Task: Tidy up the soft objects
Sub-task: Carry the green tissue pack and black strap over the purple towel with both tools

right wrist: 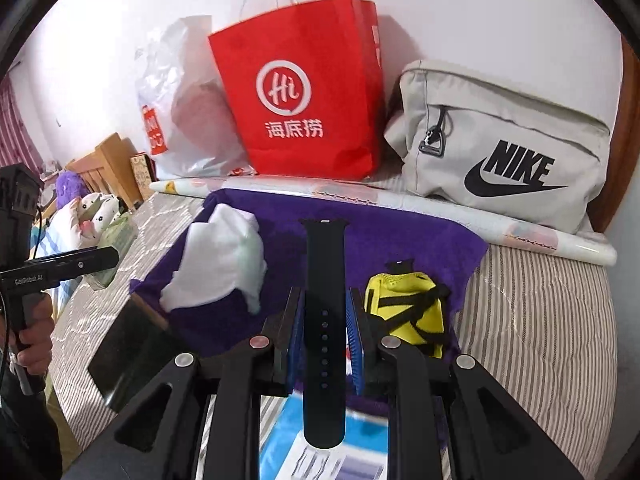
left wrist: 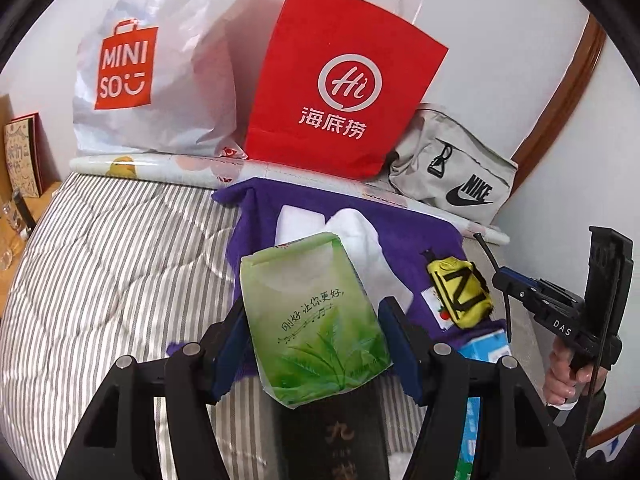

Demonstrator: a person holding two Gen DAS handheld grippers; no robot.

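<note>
Left gripper with fingers closed on a green tissue pack, held above a purple towel spread on a bed with a grey-striped cover. Right gripper with blue-padded fingers clamped on one black watch strap, upright over the same towel. On the towel lie one white crumpled cloth and one yellow pouch with black straps, well apart, one on each side of the strap. A blue-and-white carton lies at the towel's near edge. Behind the towel a rolled printed sheet crosses the bed. Against the white wall stand three bags: a white MINISO bag, a red paper bag and a grey Nike bag.
</note>
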